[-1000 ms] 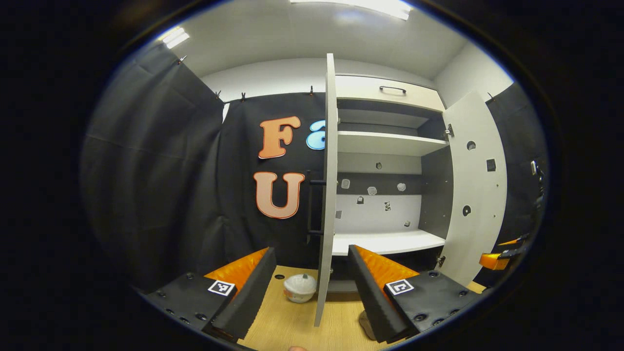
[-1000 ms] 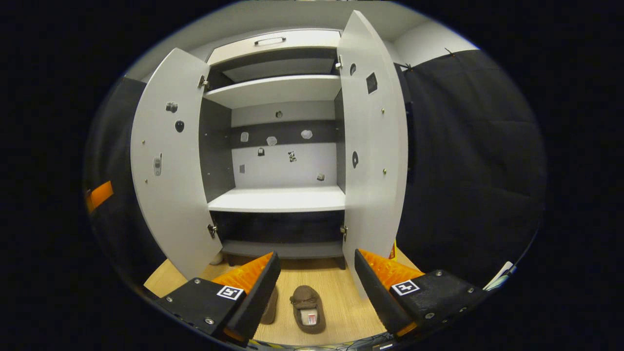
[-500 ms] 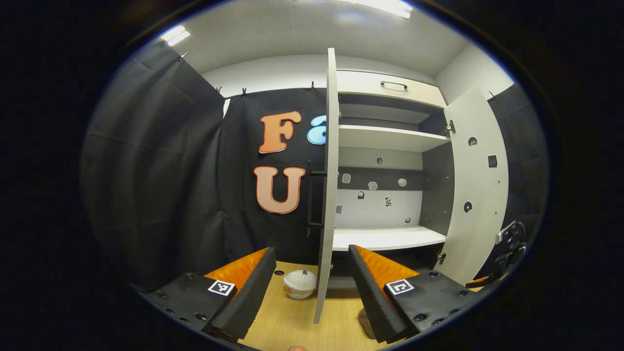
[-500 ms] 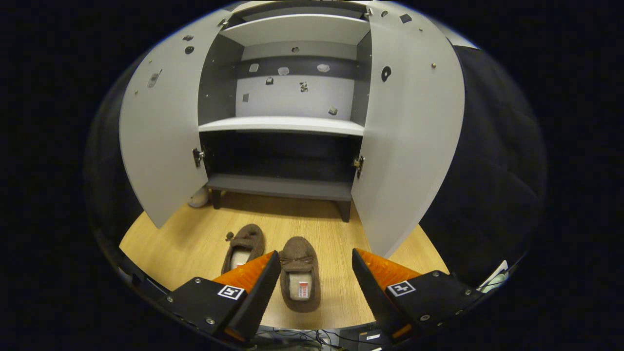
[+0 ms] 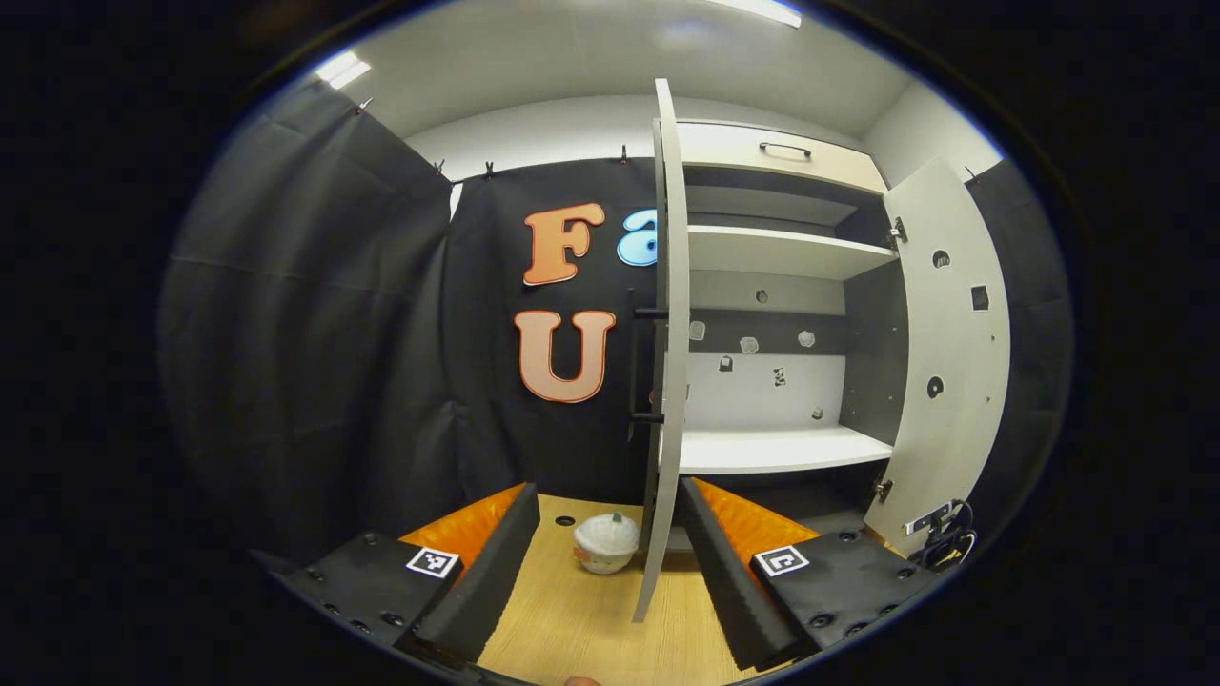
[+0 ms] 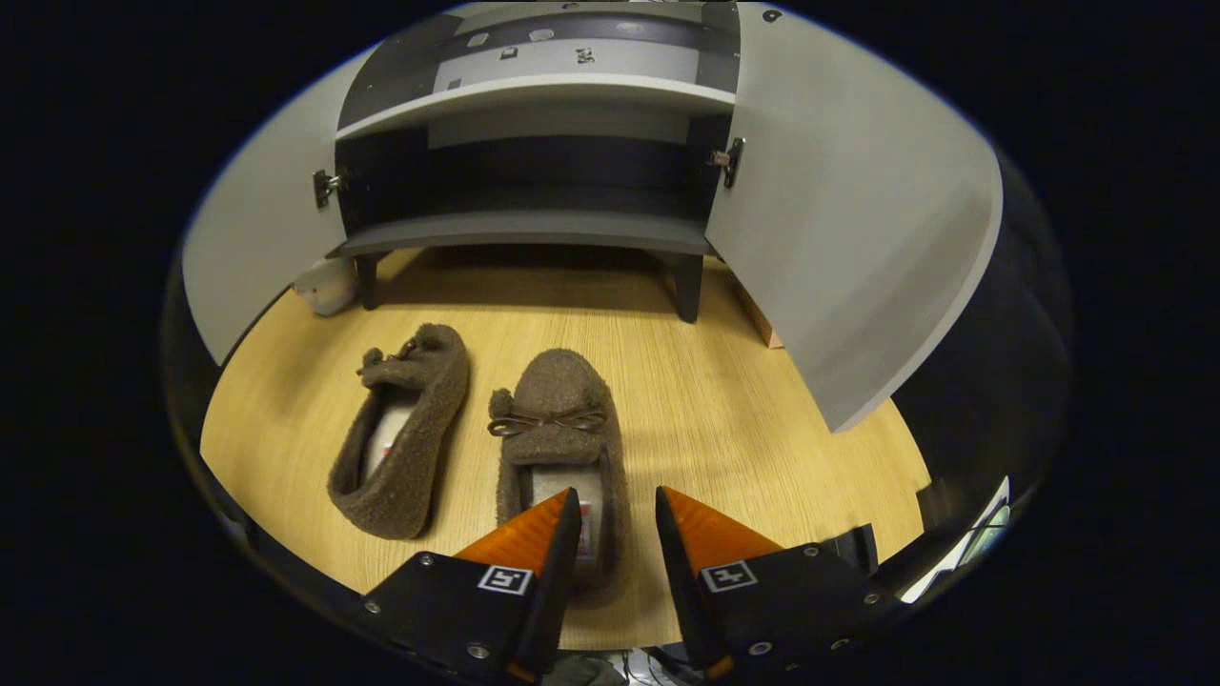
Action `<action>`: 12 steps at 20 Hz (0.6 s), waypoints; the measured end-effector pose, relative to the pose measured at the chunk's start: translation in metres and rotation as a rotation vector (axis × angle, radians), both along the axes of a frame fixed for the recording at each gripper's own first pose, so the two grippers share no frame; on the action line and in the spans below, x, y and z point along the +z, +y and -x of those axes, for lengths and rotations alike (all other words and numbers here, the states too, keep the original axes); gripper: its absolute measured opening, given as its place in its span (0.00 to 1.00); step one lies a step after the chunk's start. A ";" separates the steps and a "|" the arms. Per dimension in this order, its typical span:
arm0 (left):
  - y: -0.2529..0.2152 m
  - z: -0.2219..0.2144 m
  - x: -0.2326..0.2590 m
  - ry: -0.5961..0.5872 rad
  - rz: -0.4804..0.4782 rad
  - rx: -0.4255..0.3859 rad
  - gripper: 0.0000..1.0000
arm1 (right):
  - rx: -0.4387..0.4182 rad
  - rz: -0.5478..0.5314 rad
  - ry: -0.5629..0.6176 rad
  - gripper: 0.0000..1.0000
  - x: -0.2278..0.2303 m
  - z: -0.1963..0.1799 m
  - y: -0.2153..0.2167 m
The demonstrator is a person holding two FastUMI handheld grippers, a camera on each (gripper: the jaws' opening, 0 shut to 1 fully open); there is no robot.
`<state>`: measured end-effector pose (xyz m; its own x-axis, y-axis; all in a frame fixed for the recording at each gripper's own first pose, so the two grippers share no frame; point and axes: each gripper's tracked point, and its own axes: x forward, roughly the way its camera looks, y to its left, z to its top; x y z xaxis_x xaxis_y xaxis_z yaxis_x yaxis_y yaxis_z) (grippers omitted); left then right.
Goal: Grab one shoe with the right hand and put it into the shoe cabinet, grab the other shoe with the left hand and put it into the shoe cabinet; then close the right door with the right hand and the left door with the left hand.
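Shoe (image 6: pixel 560 448) between right tongs' (image 6: pixel 615 519) fingers

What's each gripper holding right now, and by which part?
Nothing held yet. Right gripper straddles the heel rim of the right-hand slipper, jaws not closed. Left gripper is open, empty.

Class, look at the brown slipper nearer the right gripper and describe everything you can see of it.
The right slipper is brown and fuzzy, moccasin-style, with a small bow across its top and a pale lining. It lies flat, sole down, on the wooden floor, toe towards the open cabinet, beside its pair. The right gripper straddles its heel edge; whether it touches is unclear.
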<state>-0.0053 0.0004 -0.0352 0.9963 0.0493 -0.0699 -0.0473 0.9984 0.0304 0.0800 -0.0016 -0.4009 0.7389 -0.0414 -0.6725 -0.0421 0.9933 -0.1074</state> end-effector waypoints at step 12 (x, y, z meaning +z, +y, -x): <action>0.011 0.003 -0.010 0.015 -0.006 0.038 0.97 | -0.082 -0.035 0.040 0.03 0.025 -0.007 0.003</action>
